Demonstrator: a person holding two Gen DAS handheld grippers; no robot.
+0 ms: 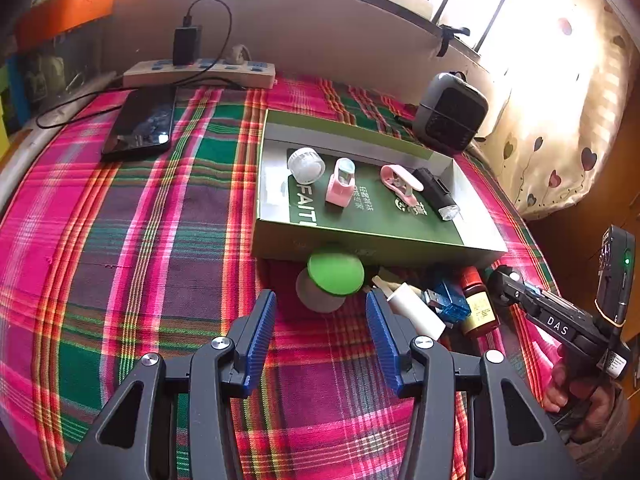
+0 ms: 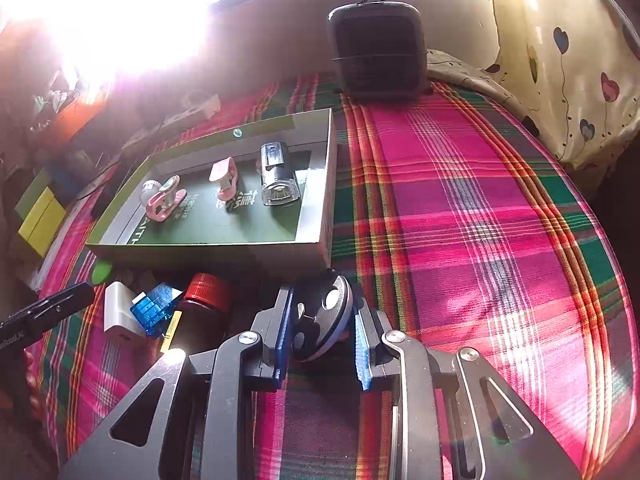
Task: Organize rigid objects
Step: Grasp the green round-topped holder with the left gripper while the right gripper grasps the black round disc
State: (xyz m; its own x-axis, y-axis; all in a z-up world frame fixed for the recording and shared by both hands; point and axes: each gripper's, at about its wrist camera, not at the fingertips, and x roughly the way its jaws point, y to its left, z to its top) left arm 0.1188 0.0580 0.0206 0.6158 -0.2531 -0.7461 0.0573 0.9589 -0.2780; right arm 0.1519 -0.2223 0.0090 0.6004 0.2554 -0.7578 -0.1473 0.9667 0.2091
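Right gripper: I am seeing its blue pads clamping a black round disc-shaped part on the plaid cloth; no gap showing on the left pad, the right pad harder to judge

Left gripper: it is hanging released over the cloth, nothing between its fingers — the green-capped jar lying just beyond

Box: I am watching it holding a clear cap, two pink clips and a black torch

Loose pile: white piece, blue plug, red-capped bottle — all sitting beside the box's near wall
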